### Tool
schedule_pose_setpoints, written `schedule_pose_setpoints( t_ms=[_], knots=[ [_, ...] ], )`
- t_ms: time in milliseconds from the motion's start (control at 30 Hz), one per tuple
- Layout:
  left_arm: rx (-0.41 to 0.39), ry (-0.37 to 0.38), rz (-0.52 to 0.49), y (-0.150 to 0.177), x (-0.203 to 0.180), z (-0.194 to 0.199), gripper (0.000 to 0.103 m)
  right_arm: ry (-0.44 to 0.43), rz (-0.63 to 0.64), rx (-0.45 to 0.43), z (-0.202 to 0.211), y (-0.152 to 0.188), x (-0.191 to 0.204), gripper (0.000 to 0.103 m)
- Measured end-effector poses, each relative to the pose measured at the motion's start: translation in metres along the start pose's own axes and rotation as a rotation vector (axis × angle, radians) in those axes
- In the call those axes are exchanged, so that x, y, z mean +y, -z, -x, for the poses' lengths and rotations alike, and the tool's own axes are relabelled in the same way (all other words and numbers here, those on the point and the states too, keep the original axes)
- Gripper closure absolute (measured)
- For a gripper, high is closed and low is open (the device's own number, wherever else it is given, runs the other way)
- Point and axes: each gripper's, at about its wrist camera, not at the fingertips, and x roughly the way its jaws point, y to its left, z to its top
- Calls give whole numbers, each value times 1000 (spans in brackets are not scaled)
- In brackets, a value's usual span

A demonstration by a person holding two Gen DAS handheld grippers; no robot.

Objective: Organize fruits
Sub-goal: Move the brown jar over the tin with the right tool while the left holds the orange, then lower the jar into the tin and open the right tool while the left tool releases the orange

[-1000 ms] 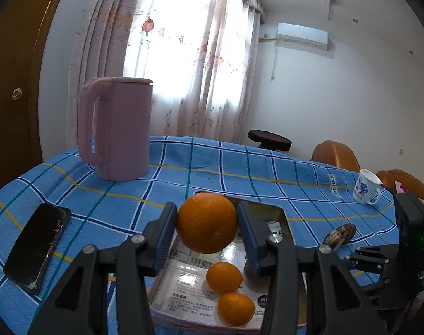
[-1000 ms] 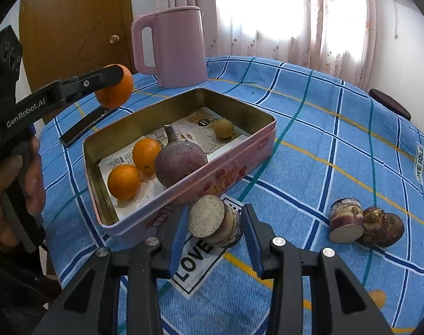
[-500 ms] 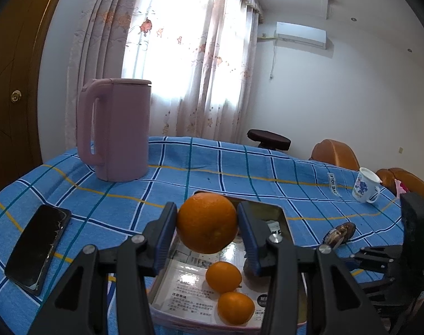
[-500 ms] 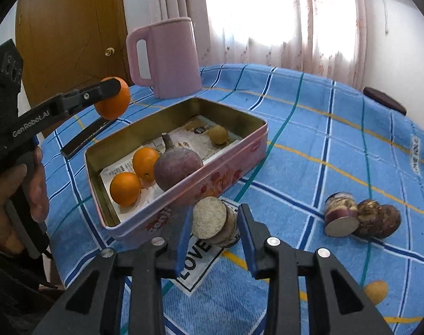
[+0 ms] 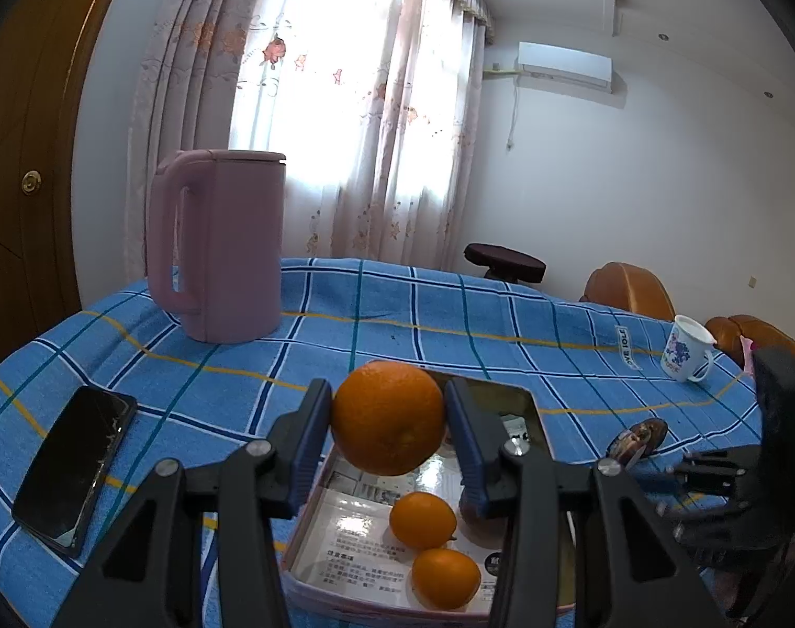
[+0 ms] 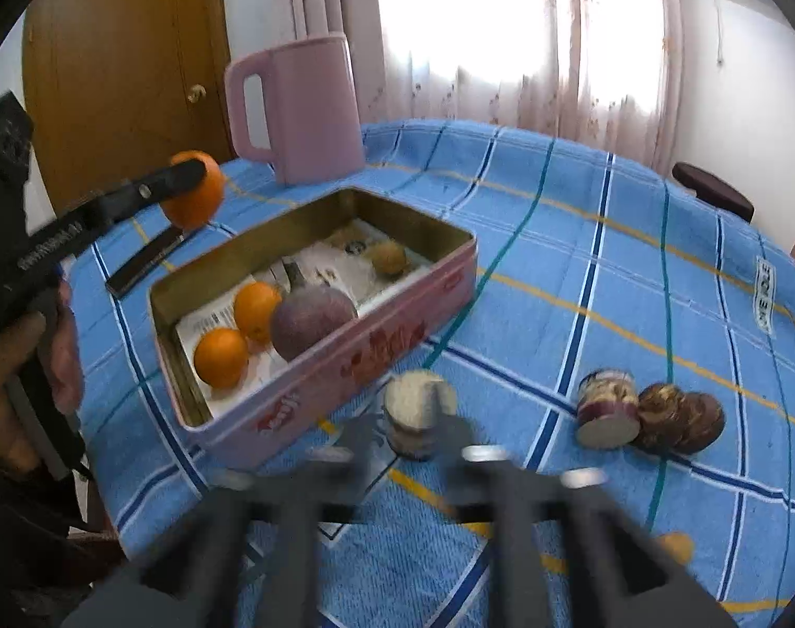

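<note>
My left gripper is shut on a large orange and holds it above the near end of the pink tin box. The orange also shows in the right wrist view. Inside the tin lie two small oranges, a round purple fruit and a small brown fruit. My right gripper, blurred by motion, is shut on a cut taro piece beside the tin's outer wall.
A pink kettle stands at the back of the blue checked tablecloth. A black phone lies at the left. Two more taro pieces lie to the right. A white mug stands far right.
My right gripper has lifted and pulled back with the taro piece, and its view now looks down from higher up. My left gripper holds the orange almost still.
</note>
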Motion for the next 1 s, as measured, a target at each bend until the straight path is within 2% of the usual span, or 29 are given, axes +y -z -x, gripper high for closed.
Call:
schedule_pose_setpoints(
  t_ms=[167, 200, 233, 300, 400, 500, 600, 700, 867, 967, 1000],
  knots=[
    [5, 0, -3, 0, 0, -1, 56, 3, 6, 23, -11, 2, 0, 23],
    [6, 0, -3, 0, 1, -1, 56, 2, 13, 34, -14, 1, 1, 25],
    [6, -1, -4, 0, 1, -1, 56, 6, 19, 47, -17, 1, 2, 30],
    [12, -1, -5, 1, 2, -2, 56, 22, 30, 79, -23, 1, 2, 67],
    [22, 1, -7, 1, 4, -4, 56, 32, 32, 55, -19, 1, 0, 68],
    [40, -2, -17, -2, 9, -9, 56, 54, 5, -22, 2, -7, -2, 68],
    [61, -9, -29, -6, 13, -17, 56, 25, 32, -105, 27, -19, 13, 68],
    [93, -11, -48, -7, 14, -26, 56, -28, 81, -138, 35, -25, 38, 68],
    [125, -13, -42, 3, 16, -32, 56, -72, 145, -108, 14, -27, 71, 68],
    [129, -20, -39, 7, 18, -32, 55, -87, 153, -72, -2, -24, 78, 67],
    [121, -24, -40, 7, 18, -31, 51, -90, 148, -68, -3, -23, 77, 63]
  ],
)
